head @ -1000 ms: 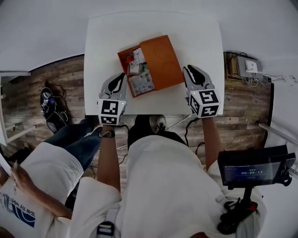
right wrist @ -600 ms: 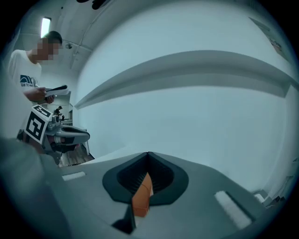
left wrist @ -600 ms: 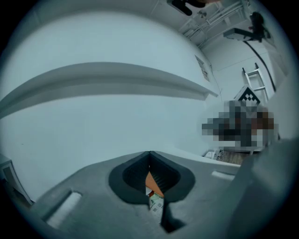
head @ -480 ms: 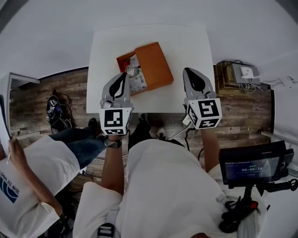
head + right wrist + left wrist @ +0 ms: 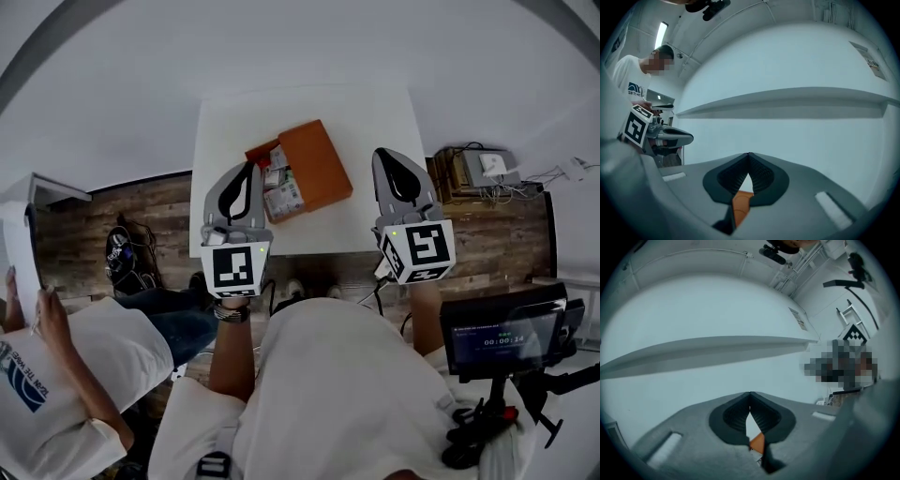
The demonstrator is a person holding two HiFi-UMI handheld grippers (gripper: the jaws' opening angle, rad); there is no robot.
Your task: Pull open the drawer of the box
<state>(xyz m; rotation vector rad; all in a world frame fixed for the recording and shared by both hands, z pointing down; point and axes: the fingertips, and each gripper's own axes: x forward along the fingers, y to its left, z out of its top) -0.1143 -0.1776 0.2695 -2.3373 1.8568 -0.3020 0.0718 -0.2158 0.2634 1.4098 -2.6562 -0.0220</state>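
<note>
I keep my left claw [image 5: 246,171] and right claw [image 5: 391,157] clenched, empty, flanking the box [image 5: 316,161]; its open drawer [image 5: 277,184] lies beside the left claw.

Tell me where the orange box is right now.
In the head view the orange box lies near the middle of the white table, its drawer slid out to its left, between the left gripper and the right gripper.

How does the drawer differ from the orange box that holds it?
The drawer is open on top and shows small packets; the orange box has a plain, closed top. The drawer's visible part is smaller than the box. Both are orange and lie at one tilt on the white table.
</note>
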